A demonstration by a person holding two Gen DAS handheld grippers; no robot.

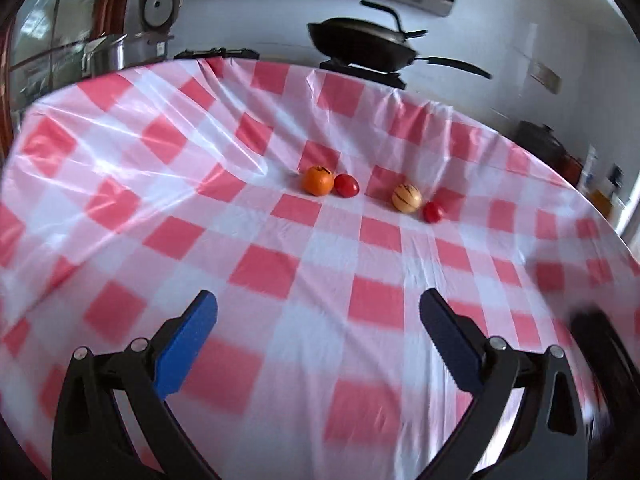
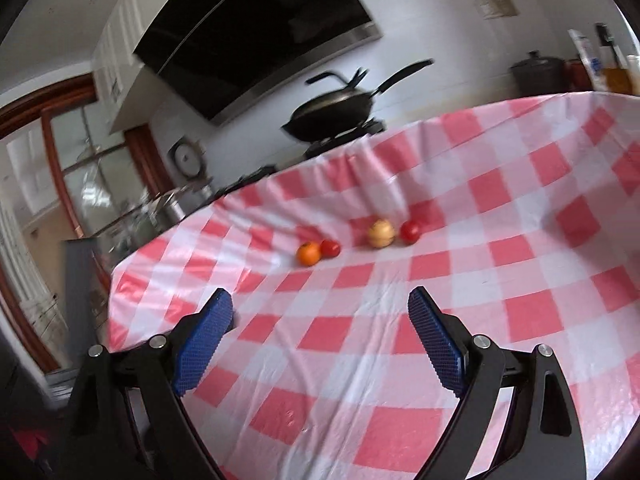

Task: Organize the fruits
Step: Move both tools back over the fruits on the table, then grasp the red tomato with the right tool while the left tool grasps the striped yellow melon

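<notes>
Four small fruits on a red-and-white checked tablecloth (image 1: 256,264), well beyond both grippers, toward the far middle of the table. Farthest left, an orange fruit (image 1: 317,180) with a dark mark on top, touching or all but touching a red tomato (image 1: 346,185) on its right. Further right, apart from that pair, a pale yellowish round fruit with dark stripes (image 1: 406,197), and just beside it, slightly nearer and to the right, a second red tomato (image 1: 433,212). Same row in the right wrist view: orange fruit (image 2: 309,253), red tomato (image 2: 330,248), pale fruit (image 2: 381,233), second tomato (image 2: 410,231), the whole scene tilted there. Left gripper (image 1: 319,310) spread wide, blue-padded fingers (image 1: 188,344) far apart with nothing between them, hovering over the near part of the cloth. Right gripper (image 2: 321,307) likewise wide, blue textured pads (image 2: 436,342) well apart and holding nothing, over the near left part of the table. Cloth wrinkled and glossy, with a raised fold left of the orange fruit. Beyond the far table edge, a dark wok (image 1: 362,46) with long handles on a stove against a white wall, a range hood (image 2: 256,40) above it, a steel pot (image 1: 110,54) at far left, and a dark lidded pot (image 2: 536,72) at far right. Near parts of both views blurred.
</notes>
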